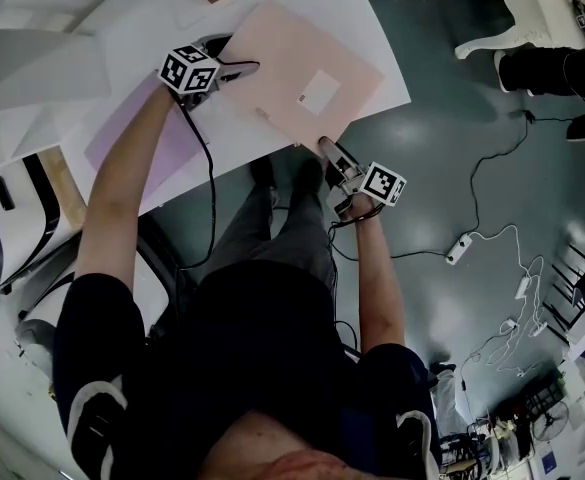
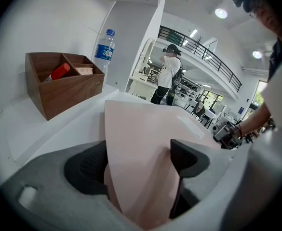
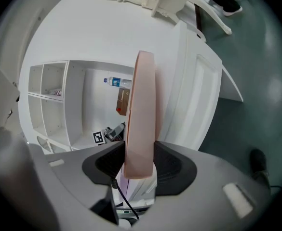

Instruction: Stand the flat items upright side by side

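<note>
lifting the pink folder off the table

our left gripper [image 1: 240,69] clamps the pink folder [image 1: 307,73] at its far corner and our right gripper [image 1: 325,147] pinches its near edge, at the table [image 1: 377,23] rim. next, we judge, both wrists must tip it upright.

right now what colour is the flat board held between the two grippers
The board is pale pink; clearest in the head view.
</note>
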The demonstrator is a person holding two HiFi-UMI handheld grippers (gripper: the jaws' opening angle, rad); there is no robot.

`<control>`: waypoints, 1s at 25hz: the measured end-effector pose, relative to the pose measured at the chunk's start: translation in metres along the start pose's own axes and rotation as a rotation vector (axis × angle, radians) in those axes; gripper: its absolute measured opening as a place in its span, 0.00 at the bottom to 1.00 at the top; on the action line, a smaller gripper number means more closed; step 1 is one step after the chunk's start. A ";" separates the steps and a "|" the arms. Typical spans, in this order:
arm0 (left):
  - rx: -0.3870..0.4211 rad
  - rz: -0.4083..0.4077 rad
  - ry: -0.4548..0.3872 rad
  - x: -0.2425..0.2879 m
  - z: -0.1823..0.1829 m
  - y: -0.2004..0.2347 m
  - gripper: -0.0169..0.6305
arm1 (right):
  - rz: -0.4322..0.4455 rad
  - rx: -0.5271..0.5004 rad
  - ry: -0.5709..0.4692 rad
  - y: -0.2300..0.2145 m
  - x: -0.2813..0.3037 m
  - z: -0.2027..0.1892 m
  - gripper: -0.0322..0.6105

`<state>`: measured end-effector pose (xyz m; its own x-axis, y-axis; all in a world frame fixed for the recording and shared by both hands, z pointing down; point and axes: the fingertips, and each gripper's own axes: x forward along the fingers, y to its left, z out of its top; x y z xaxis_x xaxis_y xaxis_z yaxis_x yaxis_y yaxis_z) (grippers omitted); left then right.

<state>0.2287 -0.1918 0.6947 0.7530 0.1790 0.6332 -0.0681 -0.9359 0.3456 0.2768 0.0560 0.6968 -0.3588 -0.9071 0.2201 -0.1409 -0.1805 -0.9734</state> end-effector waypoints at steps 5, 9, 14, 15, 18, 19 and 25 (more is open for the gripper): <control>-0.066 -0.009 -0.077 -0.012 0.003 -0.003 0.67 | -0.049 -0.093 -0.006 0.032 -0.010 0.017 0.32; -0.114 -0.022 -0.157 -0.024 0.013 -0.011 0.67 | -0.100 -0.200 0.011 0.057 -0.022 0.034 0.32; -0.157 -0.019 -0.255 -0.041 0.026 -0.019 0.67 | -0.120 -0.330 0.020 0.094 -0.027 0.054 0.32; -0.163 -0.017 -0.266 -0.044 0.027 -0.020 0.67 | -0.134 -0.369 0.028 0.101 -0.028 0.057 0.32; -0.176 -0.006 -0.287 -0.054 0.026 -0.023 0.67 | -0.180 -0.461 0.050 0.121 -0.028 0.066 0.32; -0.184 -0.003 -0.297 -0.057 0.026 -0.024 0.67 | -0.188 -0.481 0.054 0.129 -0.027 0.069 0.32; -0.238 0.020 -0.356 -0.077 0.022 -0.027 0.67 | -0.217 -0.583 0.101 0.163 -0.020 0.073 0.32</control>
<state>0.1874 -0.1865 0.6213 0.9263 0.0067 0.3768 -0.2023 -0.8347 0.5122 0.3289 0.0170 0.5288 -0.3468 -0.8278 0.4410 -0.6897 -0.0936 -0.7181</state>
